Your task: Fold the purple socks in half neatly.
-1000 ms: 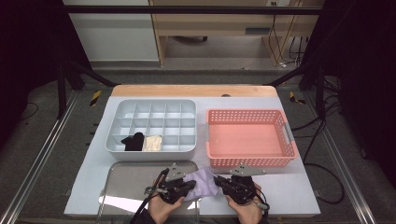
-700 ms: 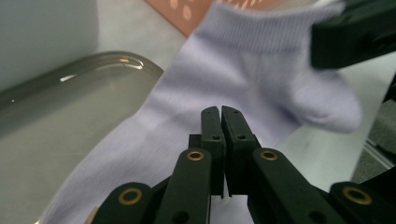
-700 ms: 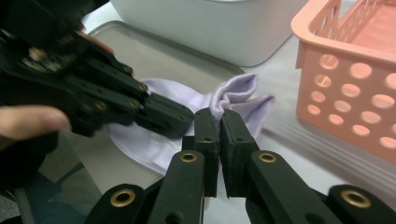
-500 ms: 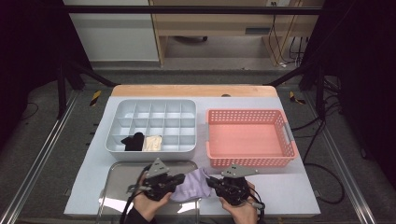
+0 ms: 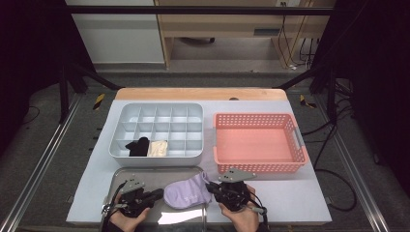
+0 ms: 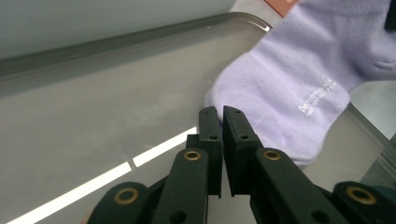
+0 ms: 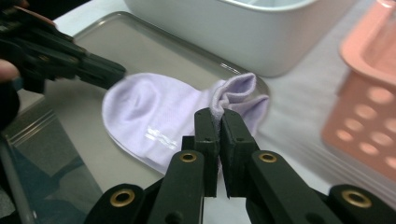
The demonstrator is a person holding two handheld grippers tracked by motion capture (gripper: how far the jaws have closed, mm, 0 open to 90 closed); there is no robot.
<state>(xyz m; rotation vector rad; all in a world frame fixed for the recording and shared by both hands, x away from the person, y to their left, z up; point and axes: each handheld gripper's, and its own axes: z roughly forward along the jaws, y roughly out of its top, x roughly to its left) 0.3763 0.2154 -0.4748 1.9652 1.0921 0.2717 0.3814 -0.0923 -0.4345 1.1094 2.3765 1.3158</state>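
Lilac sock (image 5: 186,194) lying on metal tray (image 5: 145,174), right hand-held gripper (image 5: 216,188) pinching its cuff, left hand-held gripper (image 5: 157,194) clenched on nothing just beside its toe.

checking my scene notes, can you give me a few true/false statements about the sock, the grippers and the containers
1. The purple sock lies on the metal tray. True.
2. The right gripper pinches the sock's cuff. True.
3. The left gripper is wide open. False: its jaws are closed together, just short of the sock's toe end.
4. The pink basket holds a pile of socks. False: nothing shows inside it.
5. The grey divided box holds a black item and a cream item in neighbouring compartments. True.
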